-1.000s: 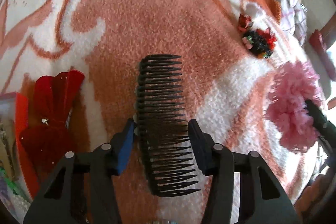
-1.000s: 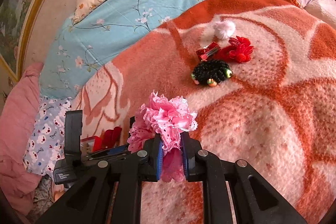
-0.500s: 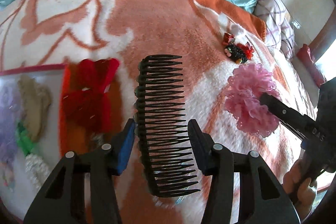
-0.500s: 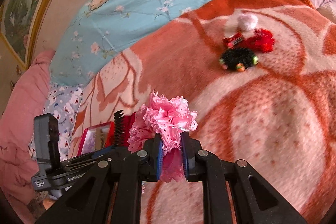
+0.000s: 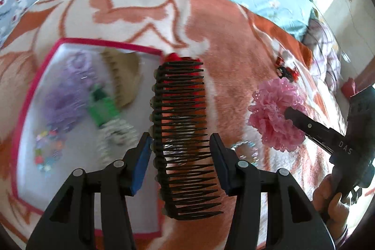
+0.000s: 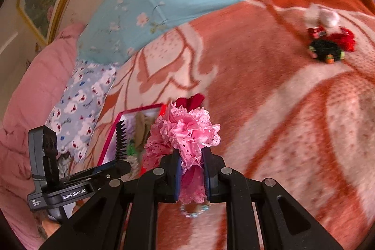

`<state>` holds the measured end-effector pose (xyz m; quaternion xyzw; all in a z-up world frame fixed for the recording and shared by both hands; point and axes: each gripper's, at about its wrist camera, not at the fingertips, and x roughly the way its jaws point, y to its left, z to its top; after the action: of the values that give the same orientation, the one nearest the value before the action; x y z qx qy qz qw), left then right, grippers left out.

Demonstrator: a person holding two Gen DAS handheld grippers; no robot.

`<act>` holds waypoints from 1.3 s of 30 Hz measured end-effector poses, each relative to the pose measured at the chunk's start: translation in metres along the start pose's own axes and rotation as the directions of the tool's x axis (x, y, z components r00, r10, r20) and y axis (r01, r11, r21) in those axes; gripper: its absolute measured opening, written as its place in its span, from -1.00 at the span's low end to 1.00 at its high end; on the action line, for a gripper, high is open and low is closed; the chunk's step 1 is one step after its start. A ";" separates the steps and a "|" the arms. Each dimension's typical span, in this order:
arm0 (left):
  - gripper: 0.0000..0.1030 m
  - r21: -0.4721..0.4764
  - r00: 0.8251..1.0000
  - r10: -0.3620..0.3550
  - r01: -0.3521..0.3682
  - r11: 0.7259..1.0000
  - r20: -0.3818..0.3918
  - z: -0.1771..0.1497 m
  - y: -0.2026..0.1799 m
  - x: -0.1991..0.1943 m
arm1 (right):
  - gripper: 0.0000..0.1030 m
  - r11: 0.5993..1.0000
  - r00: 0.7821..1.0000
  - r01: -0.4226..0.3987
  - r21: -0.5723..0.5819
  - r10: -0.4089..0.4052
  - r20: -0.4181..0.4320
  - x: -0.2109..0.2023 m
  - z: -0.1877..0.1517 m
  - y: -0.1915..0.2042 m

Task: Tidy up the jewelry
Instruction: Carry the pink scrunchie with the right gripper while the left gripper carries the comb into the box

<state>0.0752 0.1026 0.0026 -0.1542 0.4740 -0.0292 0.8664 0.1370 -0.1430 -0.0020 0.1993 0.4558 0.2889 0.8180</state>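
Observation:
My left gripper [image 5: 179,156] is shut on a black hair comb [image 5: 185,139] and holds it above the blanket, beside a red-rimmed white tray [image 5: 30,90]. The tray holds a purple scrunchie [image 5: 68,95], a tan comb [image 5: 124,76], a green clip [image 5: 103,107] and small beads. My right gripper [image 6: 191,176] is shut on a pink lace scrunchie [image 6: 187,132], which also shows in the left wrist view [image 5: 276,114]. The left gripper with the comb [image 6: 120,139] shows at the lower left of the right wrist view, over the tray [image 6: 110,139]. A red bow [image 5: 180,60] lies partly hidden behind the comb.
A black scrunchie [image 6: 327,50], a red flower clip [image 6: 345,40] and a white pompom [image 6: 328,18] lie on the orange and white blanket [image 6: 281,109] at the far right. A clear bead bracelet [image 5: 245,150] lies under the grippers. Blue bedding and pillows lie beyond.
Both grippers have swung left toward the tray, which has come fully into the left wrist view. The comb and the pink scrunchie stay held. The far clips have slid right.

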 end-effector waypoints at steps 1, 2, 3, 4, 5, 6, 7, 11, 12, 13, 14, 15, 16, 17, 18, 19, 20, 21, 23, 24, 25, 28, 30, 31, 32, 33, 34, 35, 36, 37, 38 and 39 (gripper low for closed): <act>-0.05 -0.010 1.000 0.004 -0.004 1.000 0.003 -0.002 0.006 -0.003 | -0.72 1.000 1.000 -0.005 -0.009 0.005 -0.006 0.002 -0.002 0.005; -0.05 -0.024 1.000 0.009 -0.009 1.000 0.006 -0.004 0.013 -0.006 | -0.72 1.000 1.000 -0.008 -0.018 0.008 -0.010 0.004 -0.003 0.010; -0.05 -0.038 1.000 0.017 -0.017 0.999 0.009 -0.007 0.021 -0.009 | -0.72 1.000 1.000 -0.013 -0.025 0.013 -0.015 0.007 -0.005 0.015; -0.05 -0.052 1.000 0.027 -0.026 0.998 0.012 -0.010 0.029 -0.013 | -0.72 0.999 0.999 -0.022 -0.035 0.022 -0.024 0.010 -0.007 0.022; -0.05 -0.065 0.999 0.034 -0.033 0.997 0.015 -0.013 0.036 -0.016 | -0.72 0.999 0.999 -0.028 -0.044 0.027 -0.031 0.013 -0.009 0.027; -0.05 -0.075 0.999 0.040 -0.039 0.996 0.016 -0.016 0.041 -0.018 | -0.72 0.998 0.999 -0.033 -0.050 0.031 -0.036 0.015 -0.010 0.031; -0.05 -0.085 0.999 0.047 -0.045 0.995 0.018 -0.019 0.047 -0.021 | -0.72 0.997 0.998 -0.042 -0.062 0.039 -0.046 0.019 -0.013 0.038; -0.05 -0.122 0.997 0.076 -0.072 0.990 0.027 -0.029 0.069 -0.033 | -0.72 0.993 0.995 -0.066 -0.093 0.059 -0.078 0.032 -0.021 0.058; -0.05 -0.127 0.996 0.082 -0.078 0.989 0.029 -0.031 0.073 -0.035 | -0.72 0.993 0.994 -0.071 -0.100 0.062 -0.086 0.035 -0.023 0.062; -0.05 -0.136 0.996 0.089 -0.084 0.987 0.031 -0.033 0.079 -0.038 | -0.72 0.991 0.993 -0.077 -0.109 0.067 -0.099 0.040 -0.026 0.068; -0.05 -0.140 0.995 0.094 -0.089 0.986 0.032 -0.034 0.082 -0.039 | -0.72 0.990 0.992 -0.082 -0.115 0.070 -0.107 0.044 -0.028 0.072; -0.05 -0.145 0.994 0.105 -0.099 0.985 0.034 -0.036 0.086 -0.041 | -0.72 0.989 0.991 -0.086 -0.121 0.072 -0.115 0.048 -0.030 0.076; -0.05 -0.148 0.993 0.116 -0.109 0.983 0.036 -0.037 0.089 -0.043 | -0.72 0.987 0.989 -0.091 -0.129 0.075 -0.125 0.052 -0.033 0.081; -0.05 -0.151 0.991 0.127 -0.120 0.981 0.038 -0.038 0.094 -0.045 | -0.72 0.985 0.987 -0.099 -0.139 0.080 -0.139 0.056 -0.036 0.087; -0.05 -0.157 0.991 0.131 -0.124 0.980 0.037 -0.039 0.098 -0.045 | -0.72 0.983 0.985 -0.108 -0.147 0.085 -0.152 0.061 -0.040 0.092; -0.05 -0.163 0.990 0.135 -0.127 0.978 0.035 -0.040 0.101 -0.046 | -0.72 0.982 0.983 -0.113 -0.154 0.088 -0.161 0.064 -0.041 0.096; -0.05 -0.168 0.989 0.142 -0.135 0.976 0.031 -0.041 0.105 -0.046 | -0.72 0.979 0.980 -0.121 -0.166 0.092 -0.175 0.069 -0.044 0.101; -0.05 -0.171 0.988 0.154 -0.147 0.974 0.027 -0.042 0.109 -0.045 | -0.71 0.976 0.978 -0.127 -0.175 0.094 -0.185 0.072 -0.047 0.106; -0.05 -0.174 0.986 0.168 -0.164 0.971 0.014 -0.043 0.114 -0.041 | -0.71 0.972 0.975 -0.135 -0.191 0.096 -0.201 0.080 -0.052 0.115; -0.05 -0.176 0.985 0.175 -0.171 0.969 0.007 -0.043 0.117 -0.039 | -0.71 0.971 0.974 -0.136 -0.197 0.095 -0.206 0.084 -0.054 0.119; -0.05 -0.177 0.984 0.181 -0.178 0.968 0.000 -0.043 0.119 -0.037 | -0.71 0.969 0.971 -0.141 -0.204 0.096 -0.217 0.090 -0.056 0.124; -0.05 -0.174 0.980 0.198 -0.198 0.965 -0.017 -0.043 0.125 -0.032 | -0.70 0.964 0.967 -0.147 -0.221 0.093 -0.238 0.104 -0.062 0.133; -0.05 -0.173 0.978 0.206 -0.208 0.963 -0.027 -0.043 0.128 -0.027 | -0.70 0.963 0.964 -0.145 -0.228 0.085 -0.252 0.114 -0.064 0.137; -0.05 -0.172 0.977 0.211 -0.213 0.962 -0.030 -0.043 0.129 -0.026 | -0.70 0.963 0.964 -0.140 -0.232 0.079 -0.254 0.119 -0.064 0.138; -0.05 -0.169 0.975 0.220 -0.223 0.960 -0.036 -0.043 0.131 -0.023 | -0.69 0.963 0.963 -0.132 -0.236 0.069 -0.260 0.126 -0.065 0.138; -0.05 -0.167 0.973 0.227 -0.230 0.959 -0.041 -0.043 0.133 -0.020 | -0.69 0.963 0.962 -0.129 -0.235 0.064 -0.265 0.130 -0.064 0.137; -0.05 -0.168 0.972 0.230 -0.235 0.957 -0.046 -0.043 0.134 -0.018 | -0.69 0.964 0.961 -0.125 -0.233 0.059 -0.270 0.134 -0.064 0.137; -0.05 -0.171 0.971 0.232 -0.238 0.956 -0.052 -0.042 0.137 -0.015 | -0.68 0.965 0.960 -0.117 -0.235 0.050 -0.274 0.139 -0.065 0.136; -0.05 -0.174 0.971 0.233 -0.240 0.955 -0.057 -0.042 0.138 -0.013 | -0.66 0.965 0.960 -0.112 -0.236 0.044 -0.276 0.142 -0.065 0.136; -0.05 -0.177 0.970 0.235 -0.243 0.954 -0.064 -0.042 0.140 -0.010 | -0.65 0.967 0.959 -0.104 -0.233 0.036 -0.280 0.145 -0.065 0.134; -0.05 -0.180 0.969 0.237 -0.246 0.952 -0.070 -0.043 0.142 -0.007 | -0.64 0.968 0.959 -0.097 -0.231 0.029 -0.281 0.148 -0.065 0.132; -0.05 -0.177 0.968 0.241 -0.249 0.952 -0.069 -0.043 0.143 -0.006 | -0.62 0.969 0.958 -0.095 -0.229 0.027 -0.284 0.150 -0.065 0.131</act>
<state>0.0227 0.2292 -0.0559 -0.1730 0.5100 0.1188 0.8342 0.1057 0.0577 -0.0518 0.0702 0.5216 0.3922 0.7544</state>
